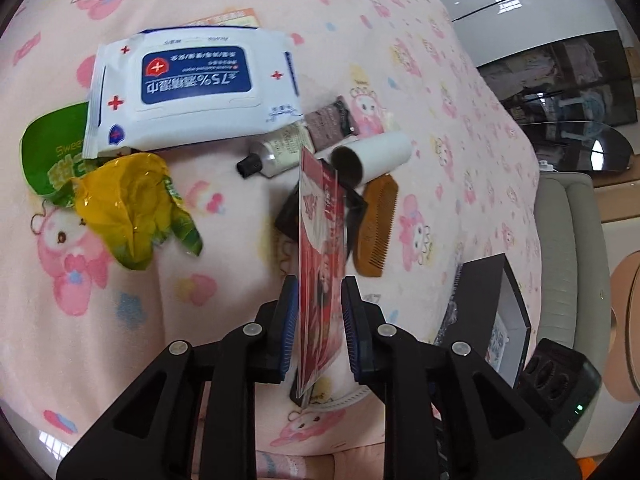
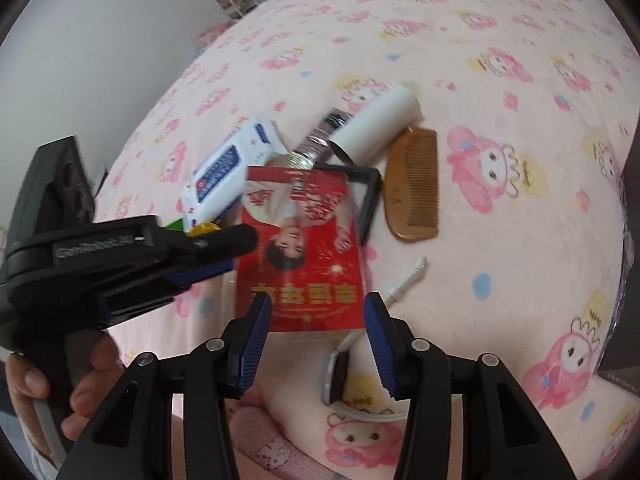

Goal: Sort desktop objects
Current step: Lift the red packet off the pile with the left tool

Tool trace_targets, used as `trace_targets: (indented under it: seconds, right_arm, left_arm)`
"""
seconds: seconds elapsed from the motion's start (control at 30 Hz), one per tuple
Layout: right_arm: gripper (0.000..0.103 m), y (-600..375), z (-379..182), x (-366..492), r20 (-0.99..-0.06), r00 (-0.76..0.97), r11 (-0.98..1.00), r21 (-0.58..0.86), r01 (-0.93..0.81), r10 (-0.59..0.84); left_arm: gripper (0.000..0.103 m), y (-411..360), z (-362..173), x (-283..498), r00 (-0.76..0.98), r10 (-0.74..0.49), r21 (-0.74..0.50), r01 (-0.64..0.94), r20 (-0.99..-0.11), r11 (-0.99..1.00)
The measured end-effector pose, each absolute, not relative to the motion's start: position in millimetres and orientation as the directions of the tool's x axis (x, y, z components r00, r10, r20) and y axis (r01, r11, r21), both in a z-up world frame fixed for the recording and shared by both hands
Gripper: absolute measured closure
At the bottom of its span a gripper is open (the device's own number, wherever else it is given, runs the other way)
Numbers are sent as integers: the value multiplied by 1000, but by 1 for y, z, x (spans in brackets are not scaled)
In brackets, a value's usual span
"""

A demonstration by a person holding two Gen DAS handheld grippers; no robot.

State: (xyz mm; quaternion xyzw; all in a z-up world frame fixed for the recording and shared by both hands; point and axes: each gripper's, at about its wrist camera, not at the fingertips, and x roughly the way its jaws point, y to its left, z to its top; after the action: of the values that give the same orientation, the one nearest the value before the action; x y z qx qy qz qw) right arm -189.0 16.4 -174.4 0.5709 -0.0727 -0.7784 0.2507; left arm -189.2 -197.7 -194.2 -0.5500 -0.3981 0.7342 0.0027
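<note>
My left gripper is shut on a red printed card and holds it edge-up above the pink cartoon blanket. The right wrist view shows the card's face with the left gripper clamped on its left edge. My right gripper is open and empty just below the card. Behind the card lie a white roll, a wooden comb, a black frame, a small tube and a white-blue wipes pack.
Green and yellow snack wrappers lie at the left. A black box sits at the blanket's right edge, beside a sofa. A white thin applicator and a silver-black device lie near my right gripper.
</note>
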Motion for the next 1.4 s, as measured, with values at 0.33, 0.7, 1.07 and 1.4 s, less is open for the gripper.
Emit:
trace_targets:
  seconds: [0.33, 0.7, 1.07, 1.4]
  right_arm:
    - [59, 23, -218, -222, -862, -174, -873, 440, 213, -477]
    - [59, 3, -219, -217, -865, -115, -849, 441, 291, -489]
    - [59, 27, -196, -179, -867, -195, -870, 393, 298, -458]
    - [57, 6, -222, -194, -883, -178, -885, 382, 265, -434]
  left_arm:
    - [83, -197, -207, -192, -316, 345, -463, 484, -884, -743]
    - [71, -194, -220, -196, -259, 372, -454, 501, -891, -737]
    - [54, -187, -202, -193, -280, 263, -372, 480, -923, -795]
    - [45, -144, -215, -203, -177, 379, -416, 312, -909, -854]
